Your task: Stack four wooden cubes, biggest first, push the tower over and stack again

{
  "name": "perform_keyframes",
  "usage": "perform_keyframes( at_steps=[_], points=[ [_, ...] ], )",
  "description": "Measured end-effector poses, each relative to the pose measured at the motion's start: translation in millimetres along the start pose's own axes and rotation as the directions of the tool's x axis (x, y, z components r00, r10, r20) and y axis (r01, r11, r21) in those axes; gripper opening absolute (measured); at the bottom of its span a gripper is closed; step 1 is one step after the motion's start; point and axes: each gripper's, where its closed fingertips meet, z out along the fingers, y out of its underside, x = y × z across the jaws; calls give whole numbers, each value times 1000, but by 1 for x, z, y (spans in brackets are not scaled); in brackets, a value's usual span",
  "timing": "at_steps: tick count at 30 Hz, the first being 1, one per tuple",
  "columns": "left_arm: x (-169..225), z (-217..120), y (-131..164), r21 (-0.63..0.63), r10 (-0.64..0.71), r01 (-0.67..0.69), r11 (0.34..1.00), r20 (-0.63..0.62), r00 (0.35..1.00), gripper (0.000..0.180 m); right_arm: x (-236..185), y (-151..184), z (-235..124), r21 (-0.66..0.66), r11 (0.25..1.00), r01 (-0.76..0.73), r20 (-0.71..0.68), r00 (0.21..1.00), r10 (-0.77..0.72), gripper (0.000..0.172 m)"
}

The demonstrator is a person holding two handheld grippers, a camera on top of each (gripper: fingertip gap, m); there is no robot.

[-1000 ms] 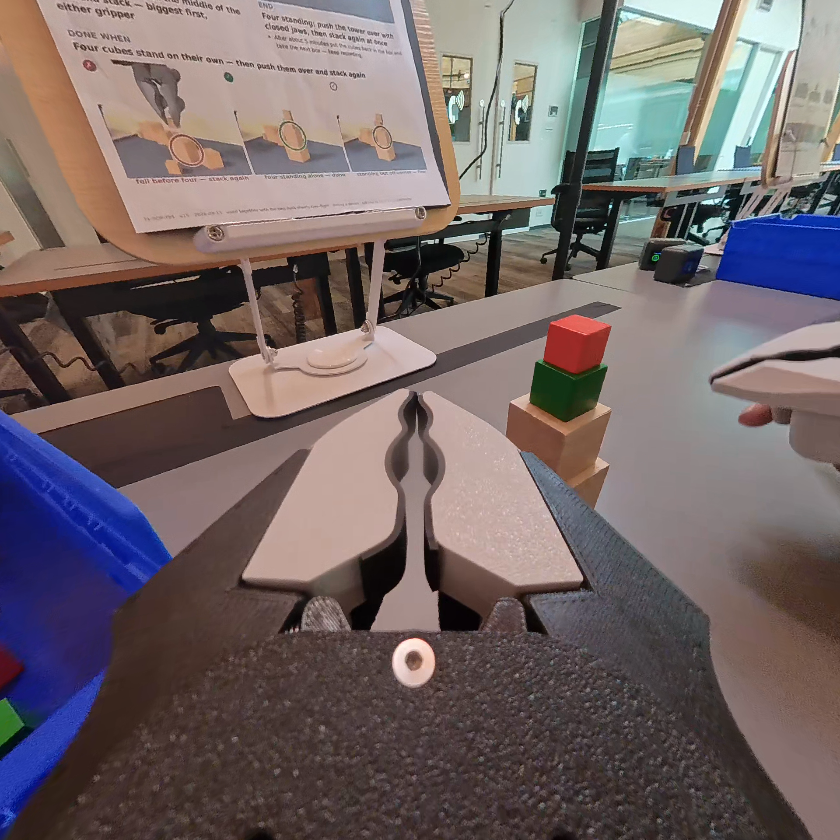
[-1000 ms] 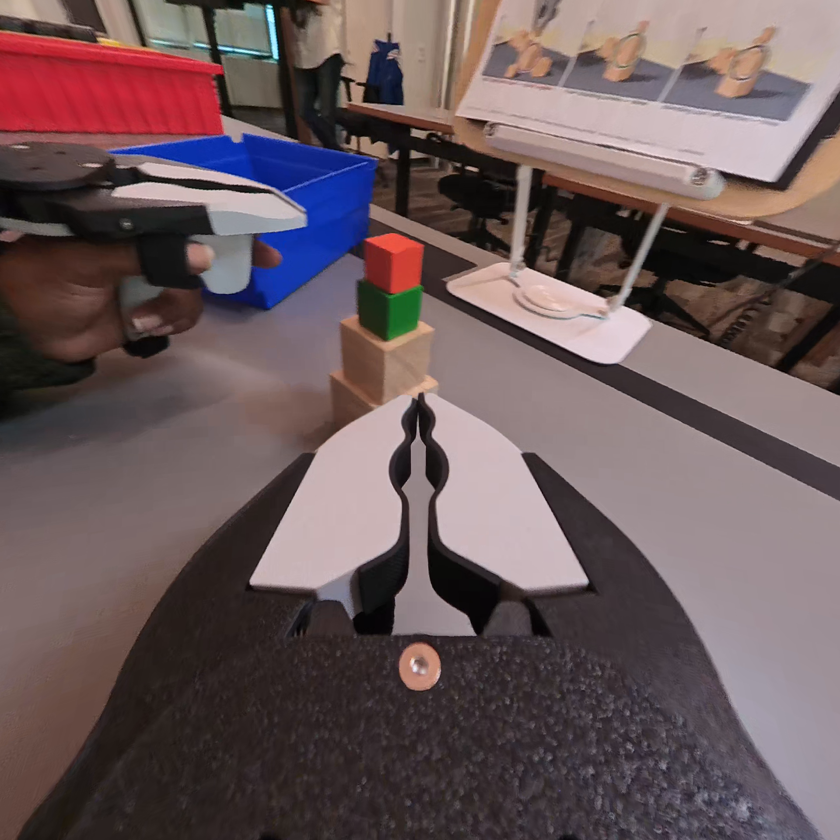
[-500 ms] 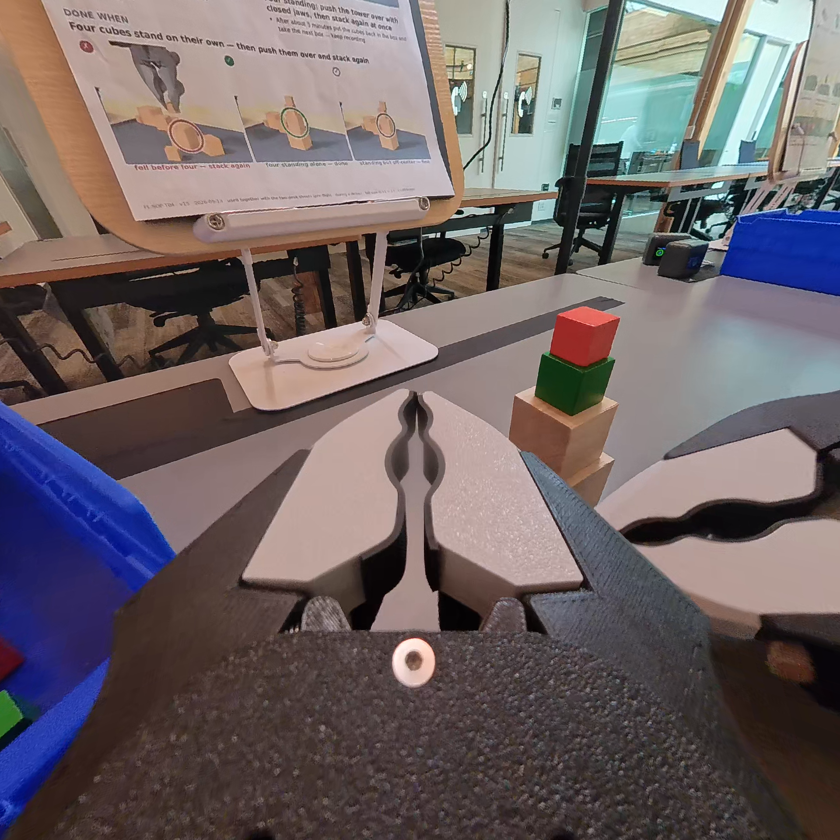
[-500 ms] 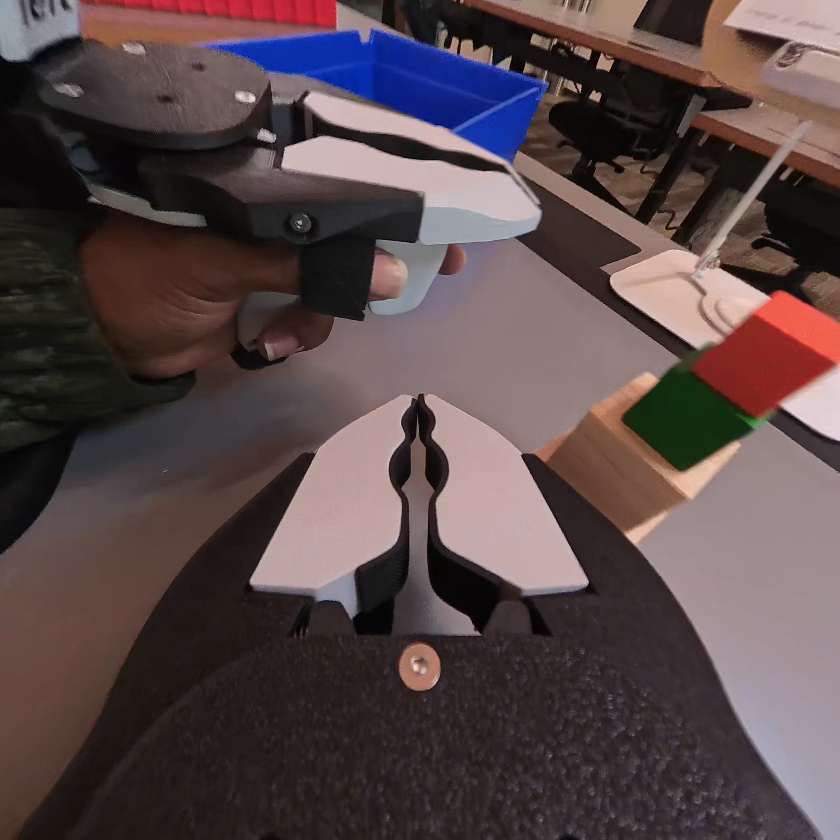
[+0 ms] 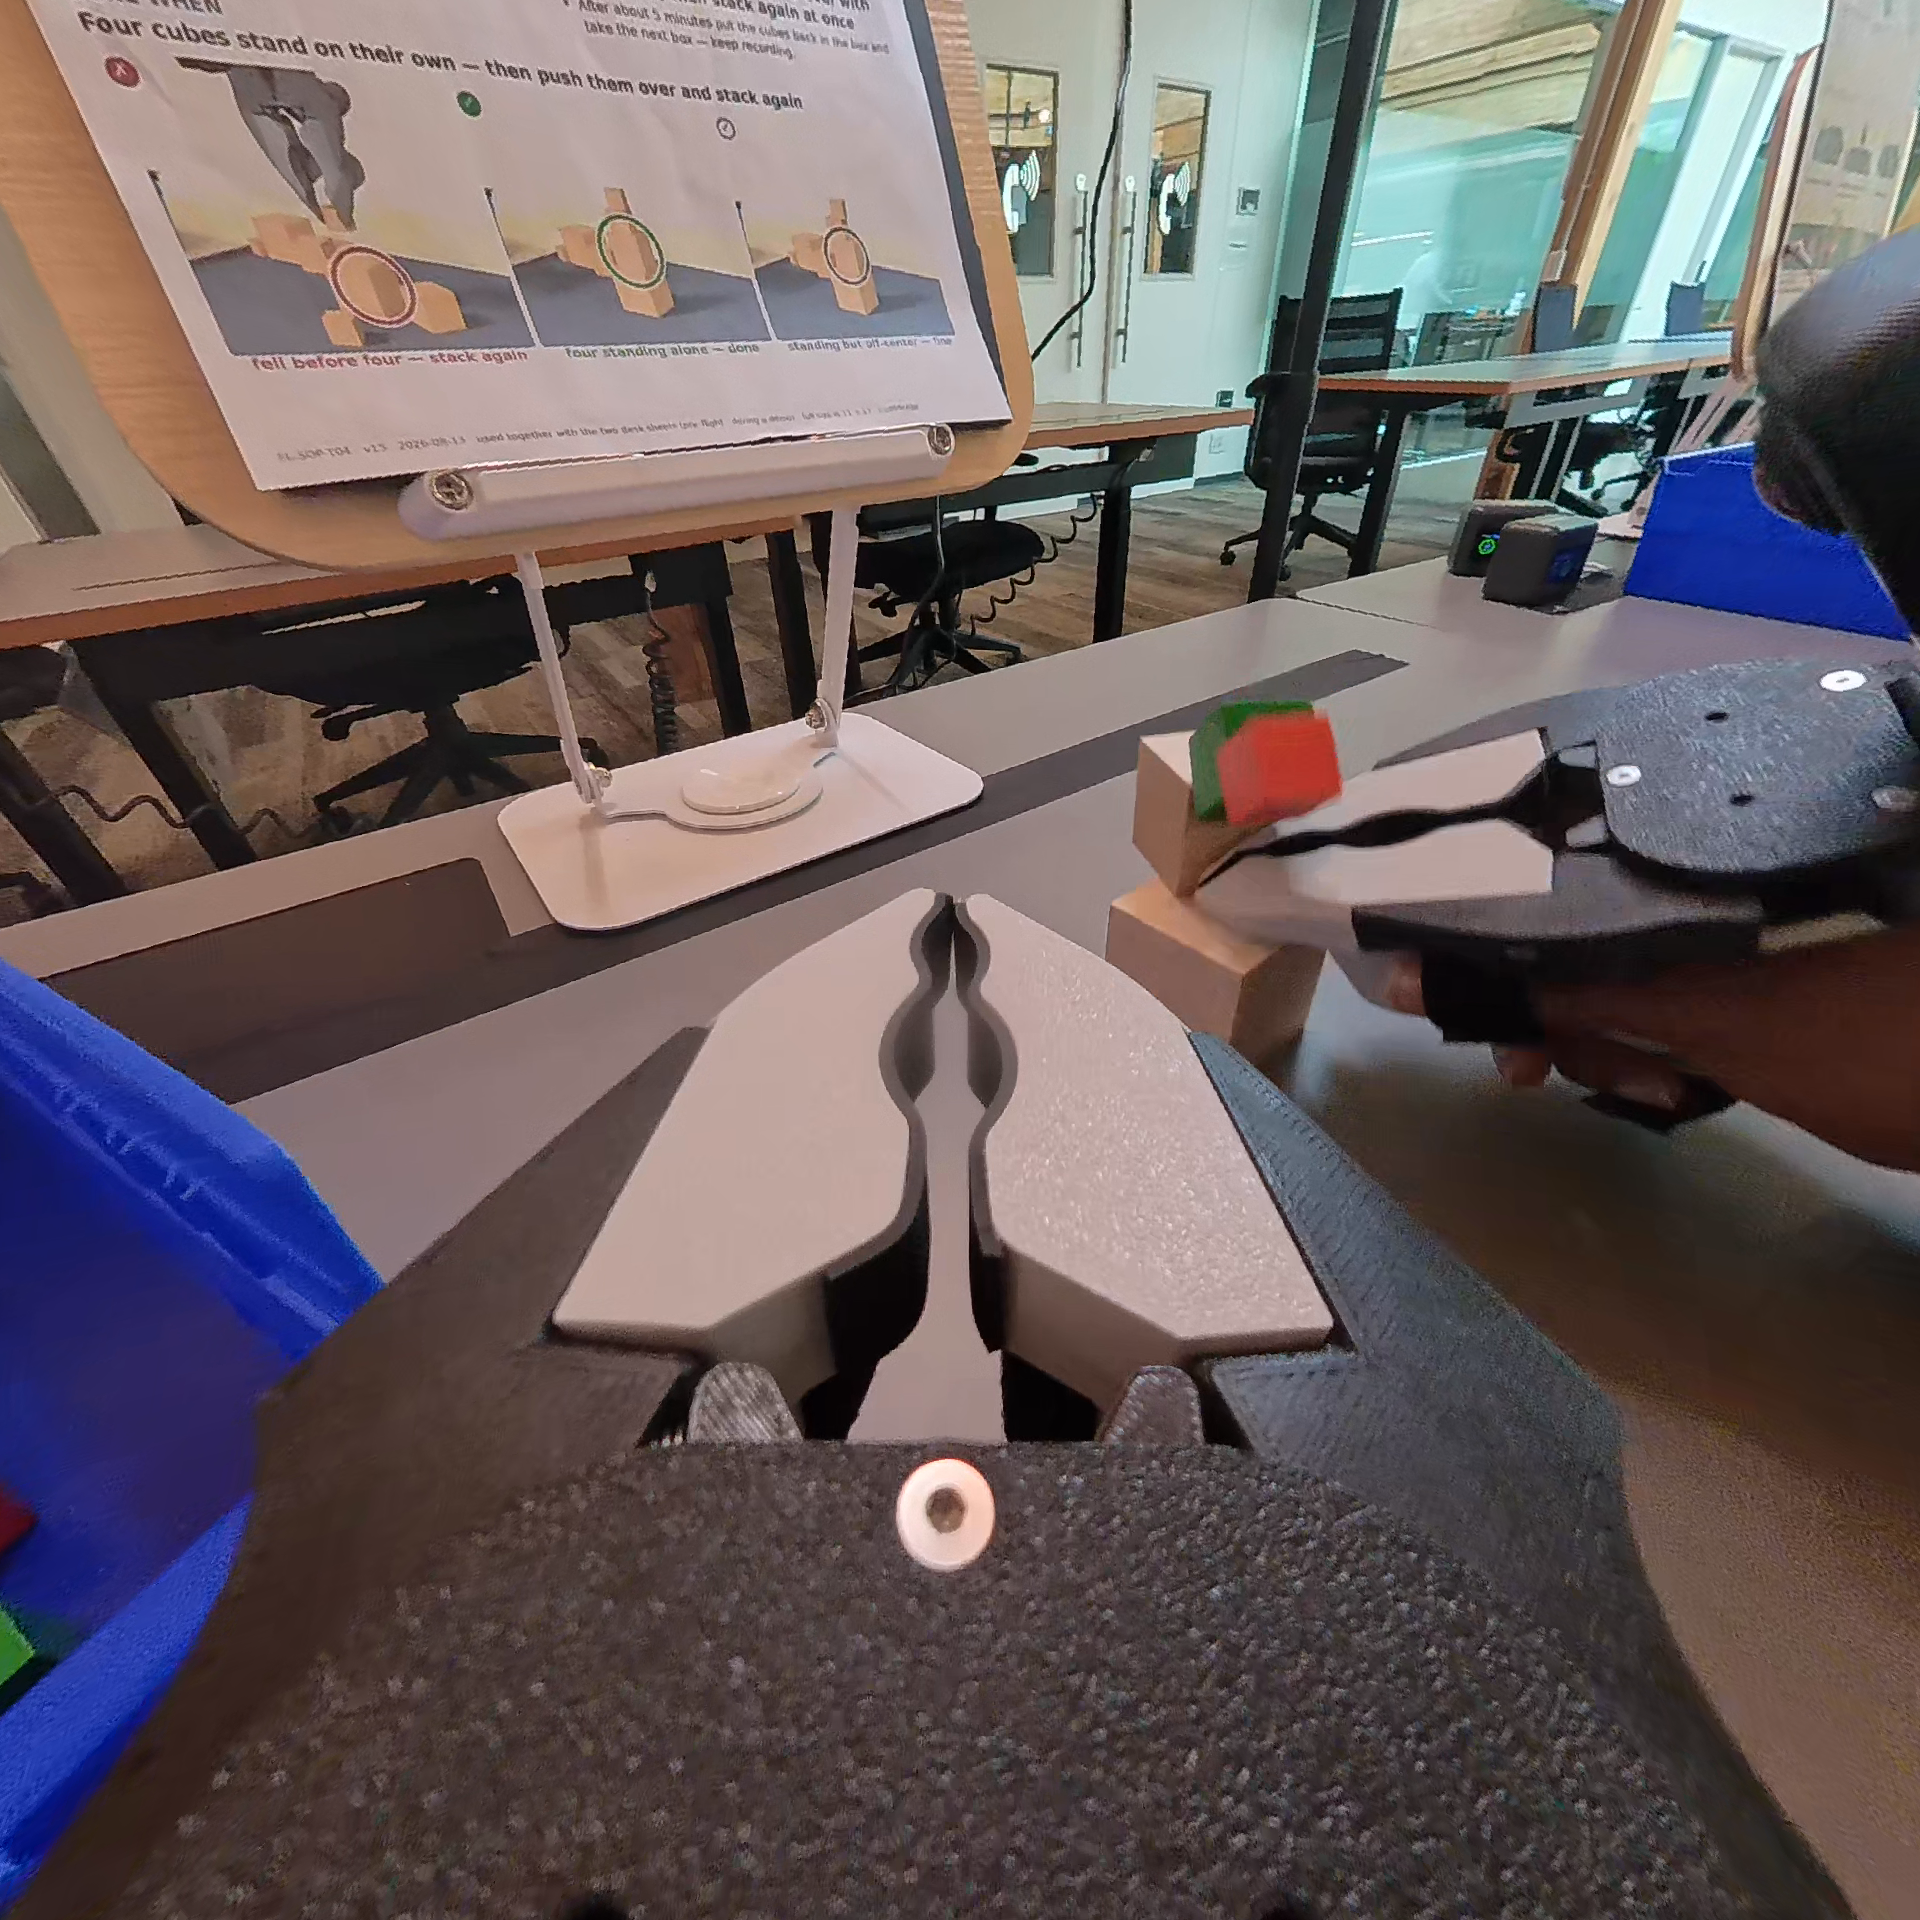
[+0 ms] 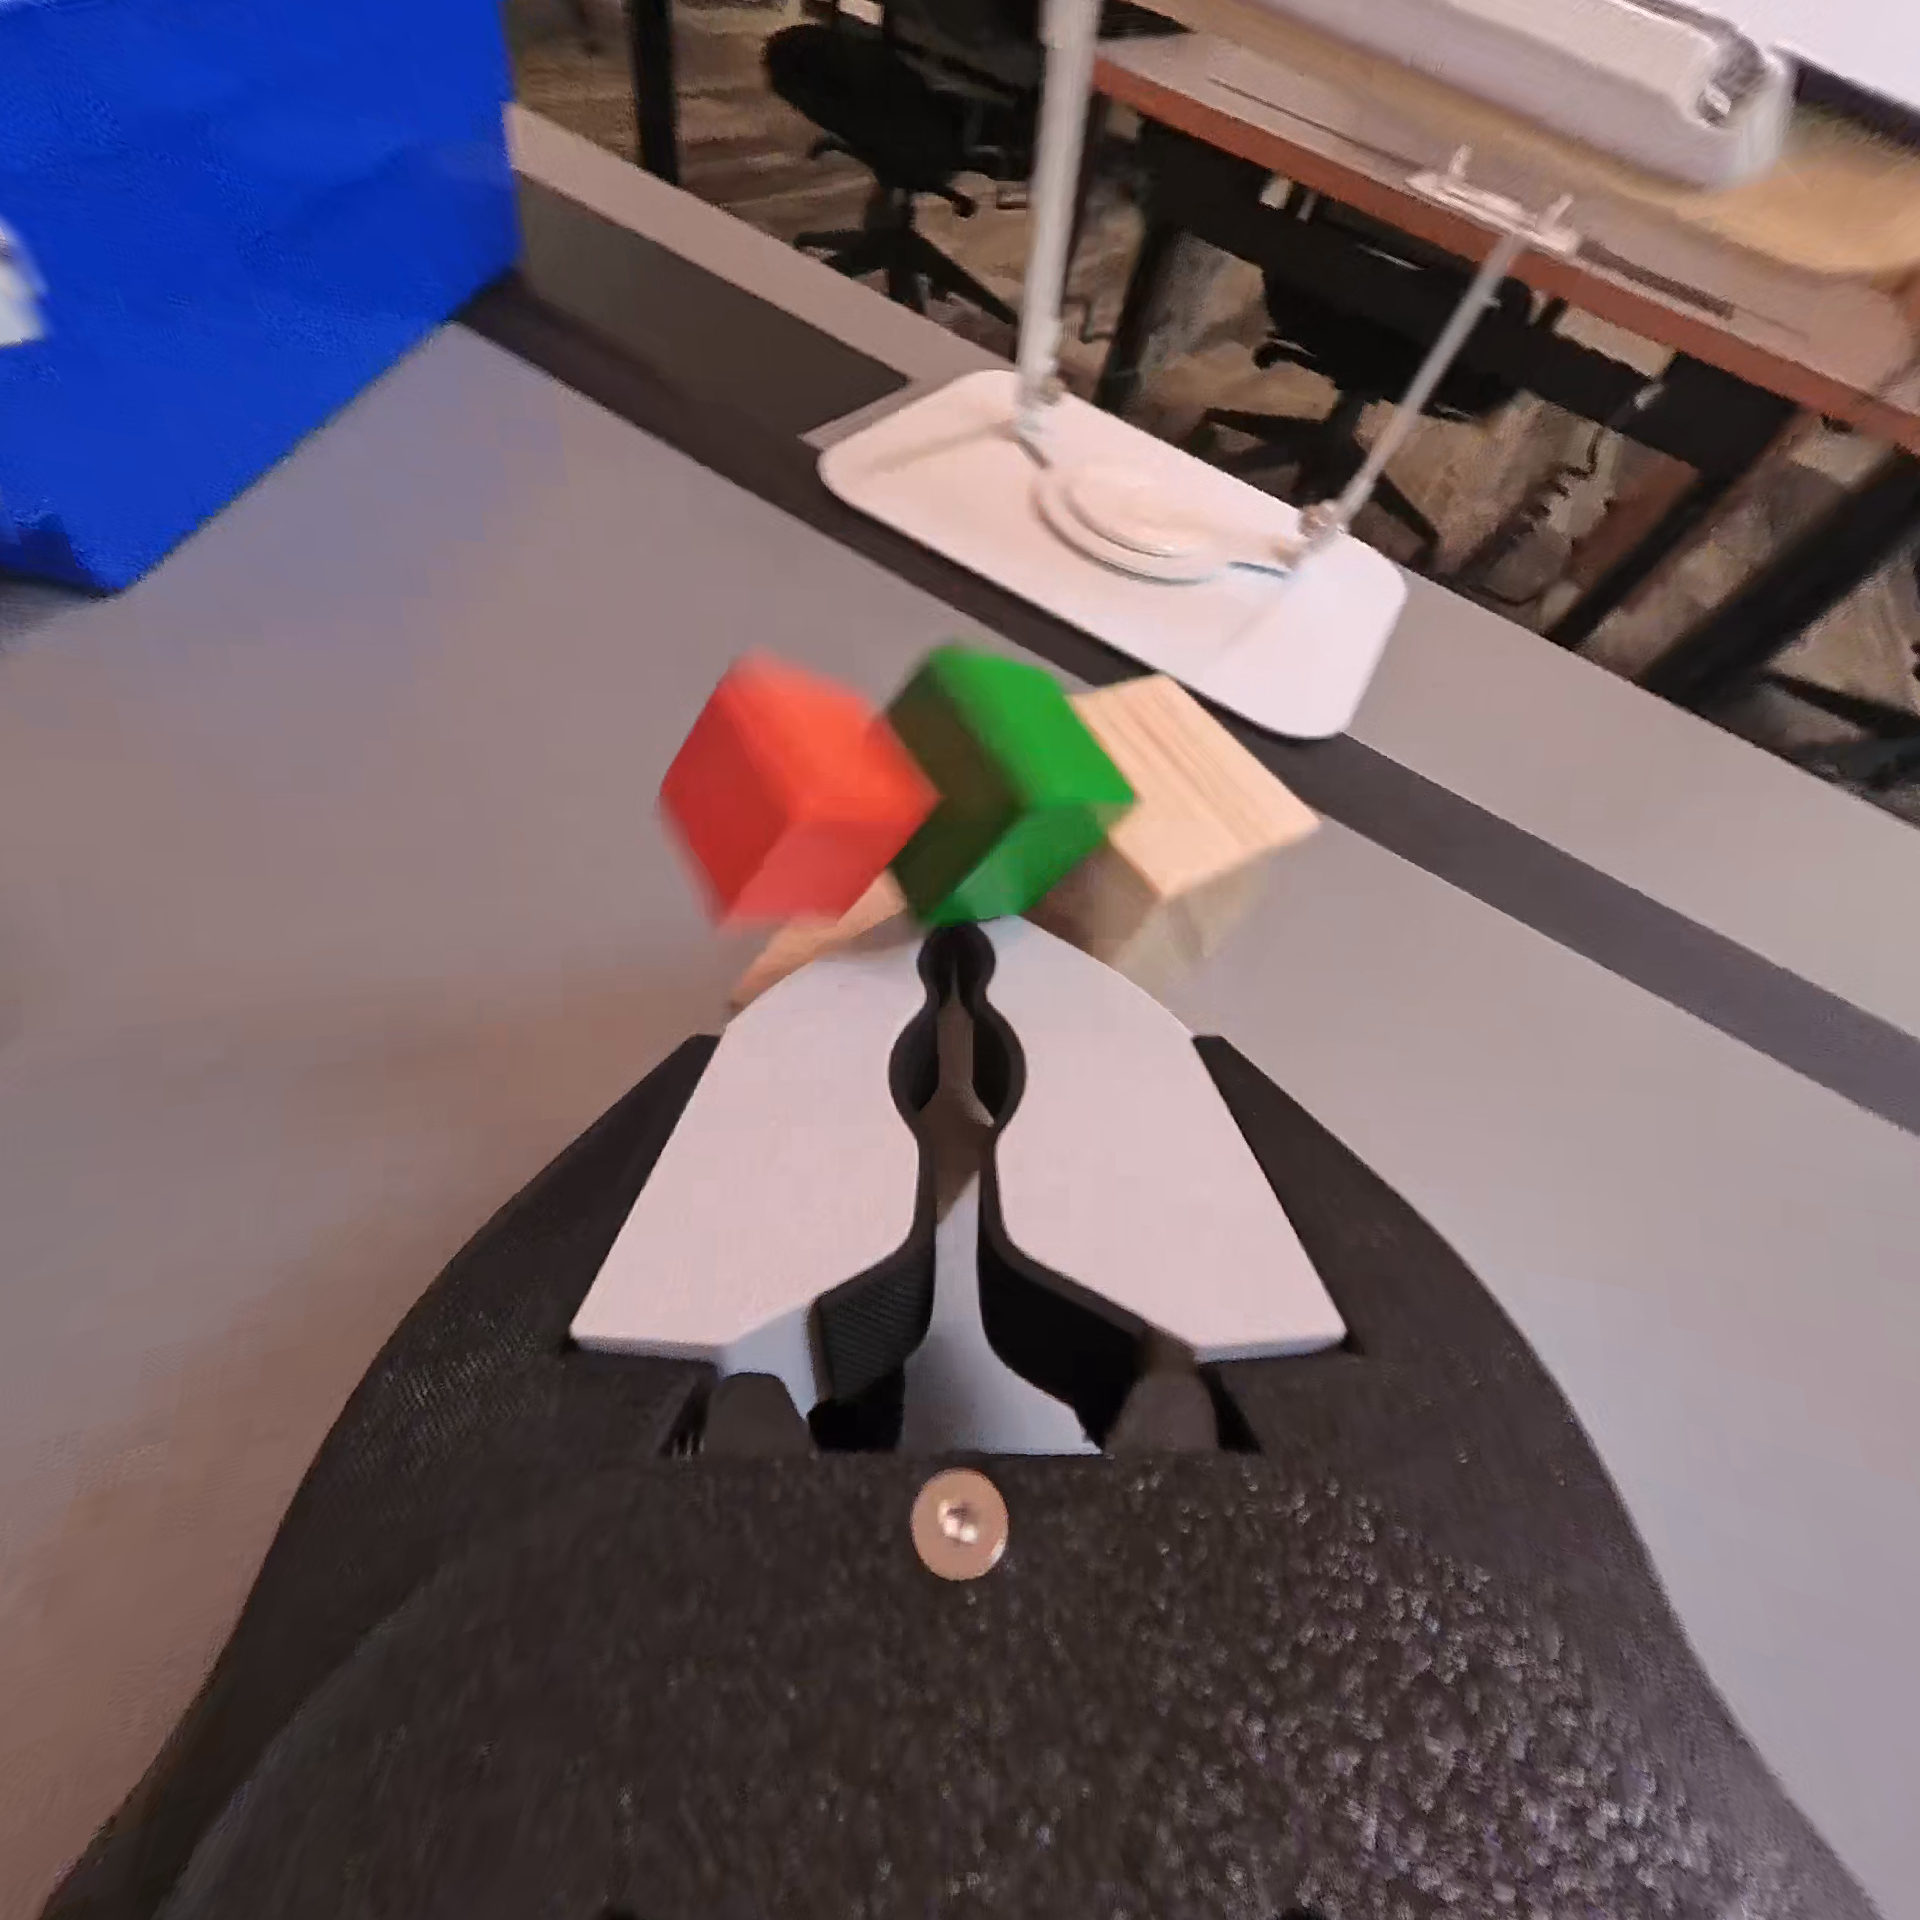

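A tower of cubes is toppling on the grey table [image 5: 1558, 1299]. In the left wrist view, the red cube [image 5: 1278, 769], green cube [image 5: 1218, 736] and upper wooden cube [image 5: 1169, 821] tilt over the bottom wooden cube [image 5: 1205, 966]. My right gripper [image 5: 1221, 881] is shut and empty, and its tip presses against the upper wooden cube. In the right wrist view, the red cube [image 6: 790, 800], green cube [image 6: 1008, 800] and wooden cube [image 6: 1184, 800] are blurred and tipping just ahead of my right gripper [image 6: 956, 935]. My left gripper [image 5: 948, 909] is shut and empty, left of the tower and apart from it.
A blue bin [image 5: 125, 1195] holding small cubes sits at my left, and also shows in the right wrist view [image 6: 229, 260]. A white stand base [image 5: 738, 821] carrying an instruction sheet stands behind the cubes. A second blue bin [image 5: 1745, 551] is far right. A hand [image 5: 1714, 1039] holds the right gripper. The left gripper's tips are roughly 15 centimetres from the right gripper's.
The tower stood upright a second ago. My shut right gripper swung in from the right against it, and the upper three cubes now tip over. My left gripper stayed in place.
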Motion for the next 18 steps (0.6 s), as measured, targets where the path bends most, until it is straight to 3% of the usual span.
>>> perform_keyframes(
  at_steps=[6, 18],
  points=[
    [1, 2, 5, -21, -1, 1, 1000, -13, 1000, 0, 56, 9, -10, 38, 981, -192, -50, 980, 194, 0],
    [-1, 2, 4, -22, -8, 8, 1000, -11, 1000, 0, 92, 0, -35, 141, 967, -214, -118, 966, 231, 0]
  ],
)
